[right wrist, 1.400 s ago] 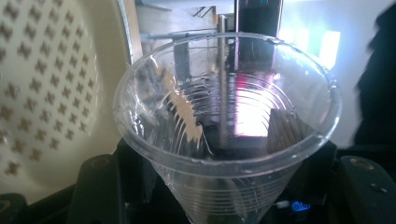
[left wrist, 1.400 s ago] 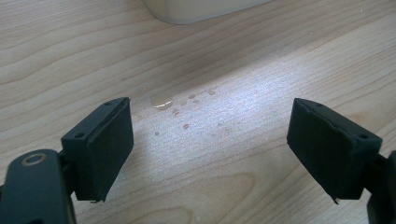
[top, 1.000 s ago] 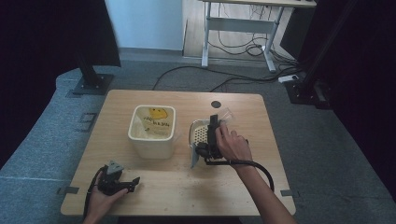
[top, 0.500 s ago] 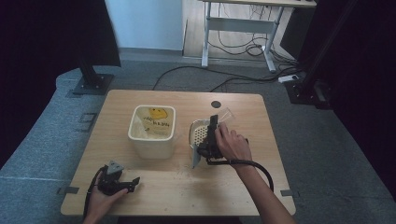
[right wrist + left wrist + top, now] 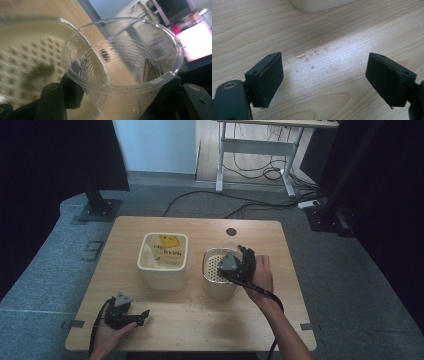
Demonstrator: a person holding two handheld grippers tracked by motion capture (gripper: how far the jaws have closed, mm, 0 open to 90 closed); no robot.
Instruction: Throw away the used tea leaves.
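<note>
My right gripper (image 5: 243,261) is shut on a clear plastic cup (image 5: 125,65), tipped on its side over a cream perforated strainer pot (image 5: 218,272) at the table's middle right. In the right gripper view the cup's open mouth faces the camera and looks empty, with the strainer's holes (image 5: 22,62) blurred behind it. My left gripper (image 5: 131,317) rests low at the table's front left, open, with nothing between its pads (image 5: 270,77). A few water drops (image 5: 308,58) lie on the wood ahead of it.
A square cream container (image 5: 163,260) with a yellow-printed bag inside stands left of the strainer pot. A dark round hole (image 5: 230,231) sits in the table near the far edge. Cables and desk legs lie on the floor beyond.
The right gripper and cup have shifted slightly over the strainer pot. The left gripper has stayed put.
</note>
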